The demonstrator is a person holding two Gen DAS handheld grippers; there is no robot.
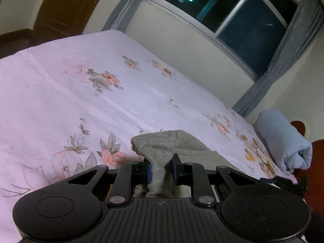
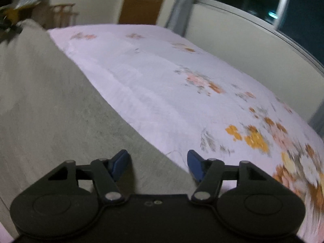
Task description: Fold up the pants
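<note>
The grey knit pants (image 1: 162, 143) lie on a bed with a pink floral sheet (image 1: 81, 93). My left gripper (image 1: 161, 171) is shut on a bunched end of the pants, which sticks up between its blue pads. In the right wrist view the pants (image 2: 50, 105) stretch as a long grey band from the lower middle up to the far left. My right gripper (image 2: 158, 165) is open just above the near part of the pants, close to their right edge. Nothing is between its blue fingertips (image 2: 119, 162). The view is blurred by motion.
A rolled light-blue blanket (image 1: 283, 141) lies at the bed's right end beside a red-brown headboard (image 1: 316, 162). A window (image 1: 232, 10) with grey curtains runs along the far wall. A brown door (image 2: 145, 0) stands beyond the bed. The sheet (image 2: 182, 85) spreads right of the pants.
</note>
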